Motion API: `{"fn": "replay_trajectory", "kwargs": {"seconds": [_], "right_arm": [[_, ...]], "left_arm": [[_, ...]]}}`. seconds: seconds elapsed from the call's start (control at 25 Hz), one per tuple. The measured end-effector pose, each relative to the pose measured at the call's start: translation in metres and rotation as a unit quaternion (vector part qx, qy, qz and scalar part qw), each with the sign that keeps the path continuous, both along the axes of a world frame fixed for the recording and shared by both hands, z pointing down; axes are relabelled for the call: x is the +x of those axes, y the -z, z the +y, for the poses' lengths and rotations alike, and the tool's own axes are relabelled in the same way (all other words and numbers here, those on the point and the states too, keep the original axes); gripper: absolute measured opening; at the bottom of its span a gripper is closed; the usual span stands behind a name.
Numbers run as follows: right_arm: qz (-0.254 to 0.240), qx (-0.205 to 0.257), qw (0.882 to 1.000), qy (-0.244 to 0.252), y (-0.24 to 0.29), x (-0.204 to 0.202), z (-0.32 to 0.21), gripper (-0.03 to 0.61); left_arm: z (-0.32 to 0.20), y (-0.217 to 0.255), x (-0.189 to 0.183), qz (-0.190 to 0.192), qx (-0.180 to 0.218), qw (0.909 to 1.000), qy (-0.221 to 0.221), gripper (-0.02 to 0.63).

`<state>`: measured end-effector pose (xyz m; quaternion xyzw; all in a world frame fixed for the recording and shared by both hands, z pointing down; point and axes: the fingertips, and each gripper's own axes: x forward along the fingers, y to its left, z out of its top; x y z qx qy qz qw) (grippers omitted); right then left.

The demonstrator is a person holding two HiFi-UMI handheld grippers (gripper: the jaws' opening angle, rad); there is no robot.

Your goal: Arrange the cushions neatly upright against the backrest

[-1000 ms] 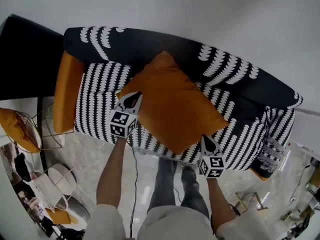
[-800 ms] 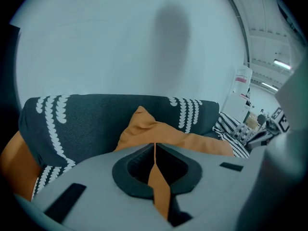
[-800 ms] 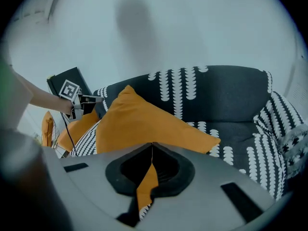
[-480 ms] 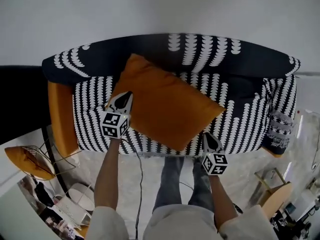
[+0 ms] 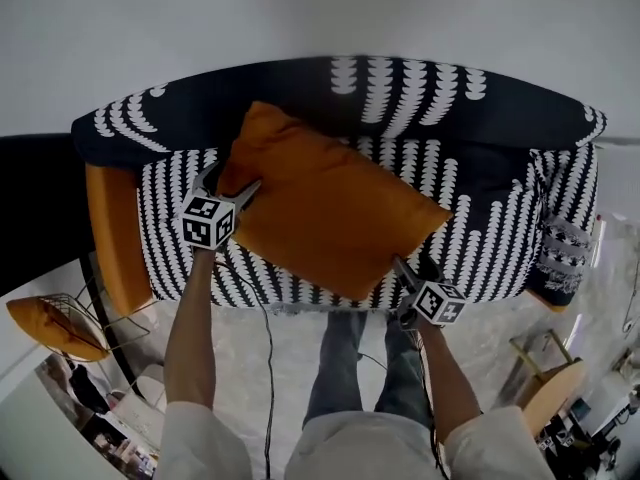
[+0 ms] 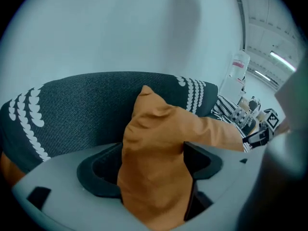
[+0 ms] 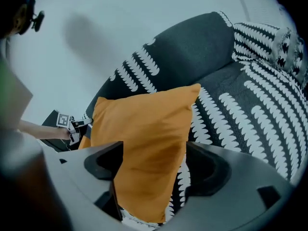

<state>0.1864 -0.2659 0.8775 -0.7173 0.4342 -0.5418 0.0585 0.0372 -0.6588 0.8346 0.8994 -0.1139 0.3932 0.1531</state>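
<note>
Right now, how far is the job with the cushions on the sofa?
Done: the orange cushion lies on the sofa seat, one corner up against the backrest. In hand: the left gripper and right gripper have just been opening, each with a cushion corner between its jaws. Left: the cushion sits skewed, not upright yet.

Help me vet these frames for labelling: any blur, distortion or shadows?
Head view: sharp, evenly lit, fisheye bows the sofa backrest into an arc. Left gripper view: orange cushion crisp, right edge blurred, soft shadow on the wall. Right gripper view: cushion sharp, left edge blurred, dark corners.
</note>
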Motion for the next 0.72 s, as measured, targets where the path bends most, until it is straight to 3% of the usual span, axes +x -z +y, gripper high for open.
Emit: {"fn": "replay_trajectory", "kwargs": {"seconds": [0.32, 0.6, 0.72], "right_arm": [[-0.034, -0.003, 0.999, 0.016, -0.035, 0.020, -0.024, 0.397], [-0.064, -0.023, 0.996, 0.053, -0.048, 0.028, -0.038, 0.394], [-0.059, -0.021, 0.996, 0.056, -0.049, 0.026, -0.042, 0.352]], "left_arm": [[-0.013, -0.027, 0.015, -0.044, -0.015, 0.9971, -0.061, 0.399], [-0.009, -0.040, 0.023, -0.077, -0.047, 0.9926, -0.082, 0.397], [-0.004, -0.042, 0.024, -0.073, -0.049, 0.9928, -0.082, 0.370]]}}
